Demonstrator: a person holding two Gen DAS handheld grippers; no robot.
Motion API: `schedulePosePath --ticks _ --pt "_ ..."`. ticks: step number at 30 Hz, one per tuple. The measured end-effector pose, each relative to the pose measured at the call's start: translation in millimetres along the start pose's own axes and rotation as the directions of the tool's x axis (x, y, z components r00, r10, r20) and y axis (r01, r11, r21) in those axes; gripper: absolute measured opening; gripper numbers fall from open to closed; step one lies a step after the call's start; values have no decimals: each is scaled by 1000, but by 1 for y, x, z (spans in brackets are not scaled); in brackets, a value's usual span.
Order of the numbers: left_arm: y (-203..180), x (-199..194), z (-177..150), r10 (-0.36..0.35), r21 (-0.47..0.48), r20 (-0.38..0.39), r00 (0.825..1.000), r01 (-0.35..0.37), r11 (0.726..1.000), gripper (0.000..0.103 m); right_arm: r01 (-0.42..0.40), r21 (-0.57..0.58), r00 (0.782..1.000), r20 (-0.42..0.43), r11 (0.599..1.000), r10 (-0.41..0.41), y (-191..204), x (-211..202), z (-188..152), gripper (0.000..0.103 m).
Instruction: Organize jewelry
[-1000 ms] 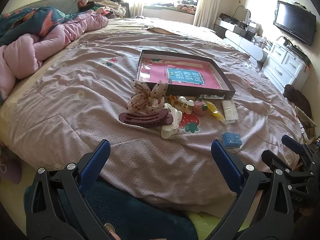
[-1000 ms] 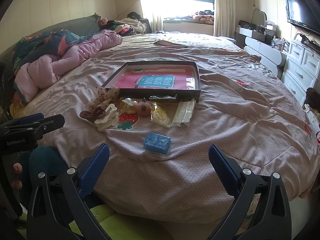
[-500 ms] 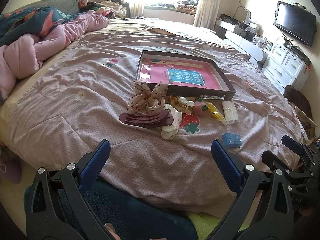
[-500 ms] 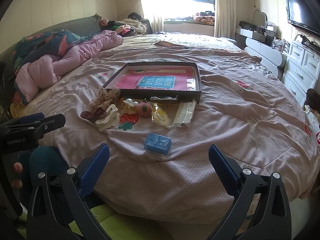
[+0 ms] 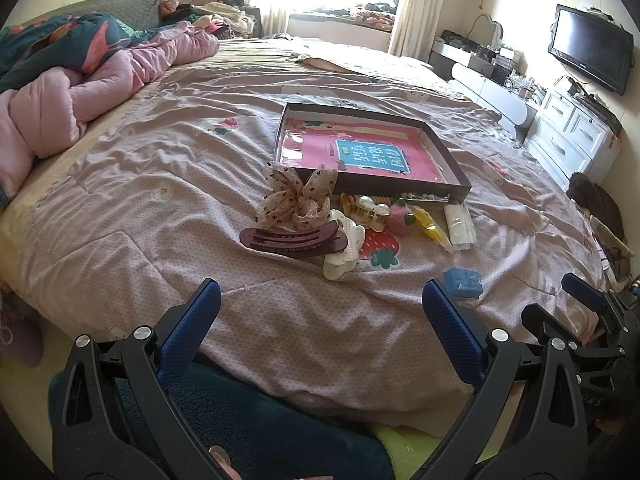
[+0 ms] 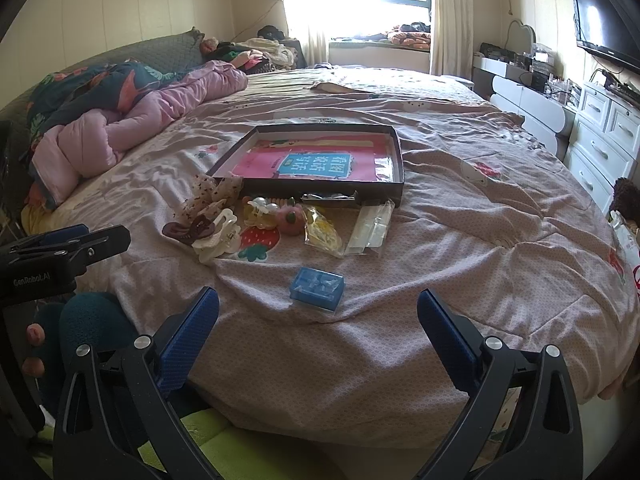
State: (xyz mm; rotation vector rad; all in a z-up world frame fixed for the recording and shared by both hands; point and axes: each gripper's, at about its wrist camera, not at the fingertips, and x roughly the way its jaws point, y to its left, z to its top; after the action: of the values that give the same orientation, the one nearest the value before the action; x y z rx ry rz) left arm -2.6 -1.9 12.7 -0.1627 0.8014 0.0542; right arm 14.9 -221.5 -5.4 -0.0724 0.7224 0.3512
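Left gripper (image 5: 320, 304) hangs over the near edge of the bed (image 5: 140, 184), blue-padded fingers (image 5: 192, 320) wide apart, nothing between them. Right gripper (image 6: 318, 312) likewise over the near edge, fingers (image 6: 190, 328) spread, empty; its side also shows at far right of the left wrist view. Neither touches the bedspread or any item. Shallow dark box tray (image 5: 456, 168) lies flat approx. mid-bed, holding a pink booklet w/ blue label (image 5: 372, 156). Accessories sit in a loose cluster just in front of the tray's near wall: spotted fabric bow scrunchie (image 5: 298, 196) touching the tray's near left corner; maroon hair claw (image 5: 294, 238) in front of the bow; white hair claw (image 5: 344, 244) beside and partly under the maroon one; pearl clip (image 5: 370, 206) and pink pom-pom piece (image 5: 398, 214) close to the tray wall; yellow item in clear bag (image 6: 322, 230) and clear packet w/ white contents (image 6: 372, 222) to the right of those. Small blue plastic box (image 6: 317, 283) sits apart from the cluster, nearest the bed's front edge, just ahead of the right gripper. Pink quilt (image 5: 60, 100) bunched at the bed's far left side. White drawer unit (image 6: 600, 140) and wall TV (image 5: 588, 48) at the right.
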Motion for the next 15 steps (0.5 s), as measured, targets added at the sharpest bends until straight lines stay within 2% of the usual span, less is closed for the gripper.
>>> schedulePosePath --ticks 15 --pt "15 3 2 -2 -33 6 1000 2 999 93 -16 -17 1000 -15 1000 16 11 6 5 97"
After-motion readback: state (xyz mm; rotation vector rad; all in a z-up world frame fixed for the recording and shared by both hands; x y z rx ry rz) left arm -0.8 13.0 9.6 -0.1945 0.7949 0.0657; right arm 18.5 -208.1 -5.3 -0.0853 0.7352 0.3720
